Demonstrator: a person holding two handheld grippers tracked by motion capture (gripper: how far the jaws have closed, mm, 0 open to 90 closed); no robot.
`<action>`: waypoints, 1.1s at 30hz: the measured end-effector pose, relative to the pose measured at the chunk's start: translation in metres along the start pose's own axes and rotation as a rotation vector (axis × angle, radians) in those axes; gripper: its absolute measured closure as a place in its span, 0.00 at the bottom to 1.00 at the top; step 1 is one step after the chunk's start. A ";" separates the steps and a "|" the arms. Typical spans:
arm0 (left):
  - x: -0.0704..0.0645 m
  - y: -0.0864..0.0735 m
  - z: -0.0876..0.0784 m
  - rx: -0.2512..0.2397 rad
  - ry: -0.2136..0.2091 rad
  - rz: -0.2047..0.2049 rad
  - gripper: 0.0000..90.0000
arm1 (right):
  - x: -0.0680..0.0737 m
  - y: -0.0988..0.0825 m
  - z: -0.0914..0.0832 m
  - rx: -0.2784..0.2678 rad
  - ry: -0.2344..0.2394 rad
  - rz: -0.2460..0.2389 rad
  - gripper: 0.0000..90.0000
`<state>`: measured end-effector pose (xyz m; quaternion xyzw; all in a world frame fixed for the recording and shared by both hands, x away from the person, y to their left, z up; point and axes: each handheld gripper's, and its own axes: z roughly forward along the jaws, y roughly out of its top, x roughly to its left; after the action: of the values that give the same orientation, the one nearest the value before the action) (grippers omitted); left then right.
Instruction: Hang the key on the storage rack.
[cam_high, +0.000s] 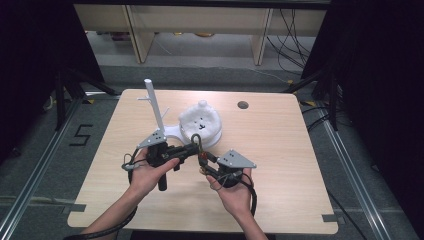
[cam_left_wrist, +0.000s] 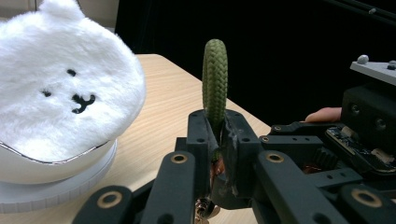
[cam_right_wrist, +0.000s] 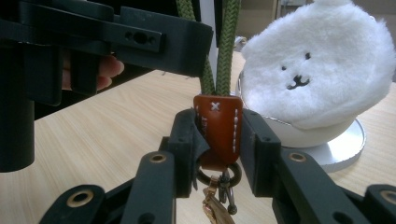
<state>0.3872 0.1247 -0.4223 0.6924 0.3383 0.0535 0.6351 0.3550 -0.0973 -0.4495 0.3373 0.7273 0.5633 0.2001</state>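
Observation:
A keychain hangs between both grippers: a green braided cord loop (cam_left_wrist: 215, 79), a brown leather tab (cam_right_wrist: 218, 126) and a metal ring with a clasp (cam_right_wrist: 219, 186) below it. My left gripper (cam_left_wrist: 217, 135) is shut on the cord loop, which stands up out of its jaws. My right gripper (cam_right_wrist: 218, 140) is shut on the leather tab, the two cord strands (cam_right_wrist: 226, 46) rising from it towards the left gripper (cam_right_wrist: 93, 42). In the high view the left gripper (cam_high: 192, 149) and right gripper (cam_high: 204, 161) meet tip to tip at mid-table, in front of the plush.
A white fluffy bear-face plush (cam_high: 201, 122) sits on a round white base right behind the grippers. A white peg stand (cam_high: 155, 107) rises to its left. The wooden table (cam_high: 290, 155) has a cable hole (cam_high: 243, 105) at the back.

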 end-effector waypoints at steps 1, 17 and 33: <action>0.000 0.000 0.000 0.002 -0.001 0.001 0.89 | 0.000 0.000 0.000 -0.002 -0.001 0.001 0.77; -0.004 0.003 -0.002 0.002 0.013 0.059 0.92 | 0.002 0.003 -0.001 0.011 0.014 0.028 0.74; 0.002 0.016 -0.018 -0.015 0.129 0.161 0.93 | -0.006 -0.001 -0.008 0.034 -0.020 -0.019 0.67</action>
<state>0.3859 0.1417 -0.4055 0.7077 0.3212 0.1512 0.6108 0.3530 -0.1072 -0.4481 0.3392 0.7379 0.5456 0.2070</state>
